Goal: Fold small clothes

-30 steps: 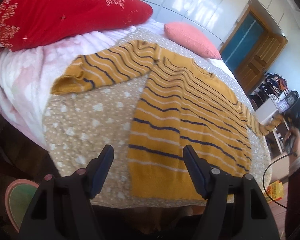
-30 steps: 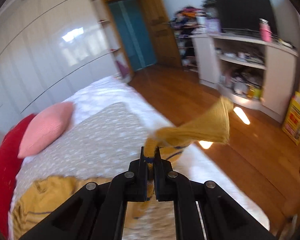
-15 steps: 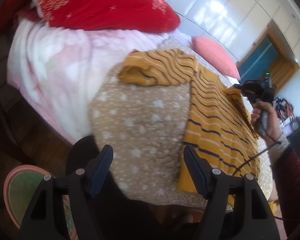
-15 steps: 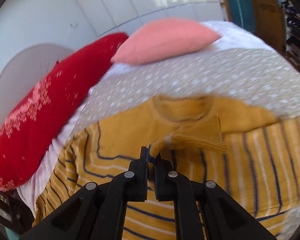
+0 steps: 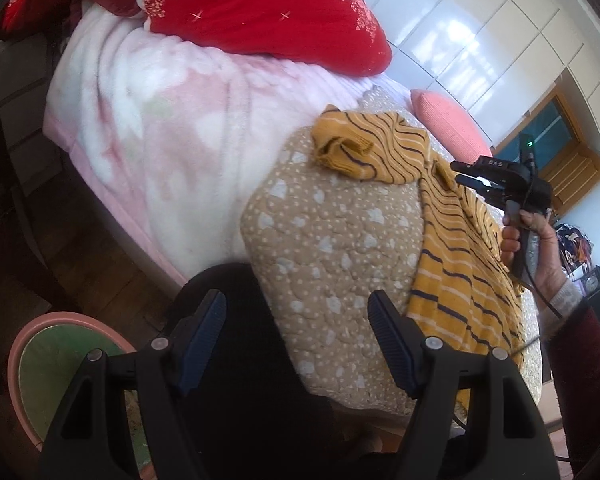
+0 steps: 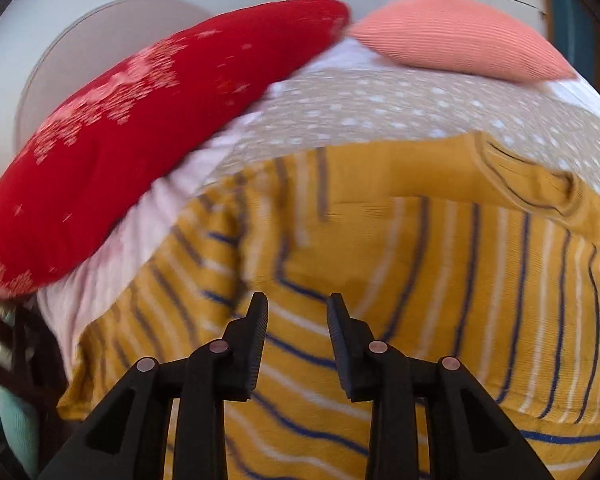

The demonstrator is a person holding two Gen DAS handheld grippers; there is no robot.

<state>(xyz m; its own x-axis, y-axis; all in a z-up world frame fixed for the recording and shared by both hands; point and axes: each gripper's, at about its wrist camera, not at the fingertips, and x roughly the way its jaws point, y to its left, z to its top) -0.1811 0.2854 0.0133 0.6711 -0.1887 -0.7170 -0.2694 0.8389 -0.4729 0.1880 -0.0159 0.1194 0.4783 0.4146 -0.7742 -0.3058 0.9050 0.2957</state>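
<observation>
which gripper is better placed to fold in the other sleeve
Probably left. The left gripper is open, on the bunched sleeve's side. The right gripper has just opened over the sweater's body, nothing between its jaws.

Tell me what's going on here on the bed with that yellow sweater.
A person with a gripper in each hand is folding a mustard striped sweater spread on a dotted quilt. The right gripper hangs over the sweater's body; its jaws have just been opening, with nothing between them. The left gripper is open and empty near the quilt's edge. The far sleeve lies bunched up.
</observation>
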